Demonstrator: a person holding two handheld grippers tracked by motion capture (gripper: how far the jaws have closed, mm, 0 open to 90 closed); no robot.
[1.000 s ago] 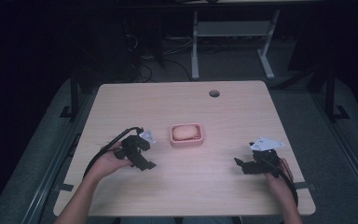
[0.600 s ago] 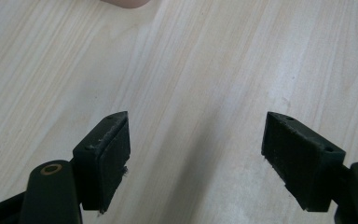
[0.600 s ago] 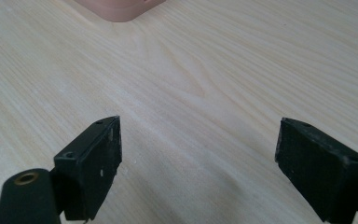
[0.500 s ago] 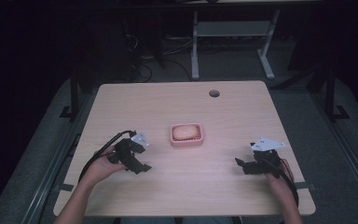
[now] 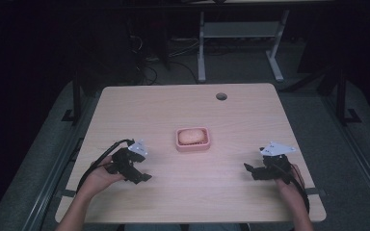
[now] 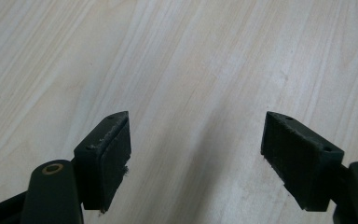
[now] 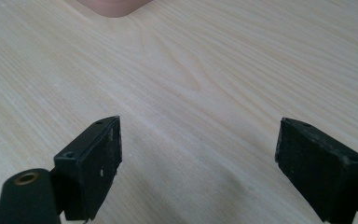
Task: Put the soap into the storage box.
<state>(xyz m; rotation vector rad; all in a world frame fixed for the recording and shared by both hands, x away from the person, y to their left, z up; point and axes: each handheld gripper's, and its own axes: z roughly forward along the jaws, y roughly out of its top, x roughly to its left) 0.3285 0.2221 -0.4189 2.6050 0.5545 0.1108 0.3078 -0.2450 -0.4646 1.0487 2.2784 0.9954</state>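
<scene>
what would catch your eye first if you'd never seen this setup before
A pink tray with a pale rounded lump in it sits alone mid-table. On either side, nearer the person, rest the left gripper and right gripper, both open and holding nothing over the wooden table.

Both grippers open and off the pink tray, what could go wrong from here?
1. The bread roll sits loose in the small pink tray; nothing pins the tray on the smooth table, so a one-sided push would likely slide it.
2. The roll looks soft; a hard close may squash it.
3. The left gripper and right gripper flank the tray; converging together, their jaws could collide.
</scene>
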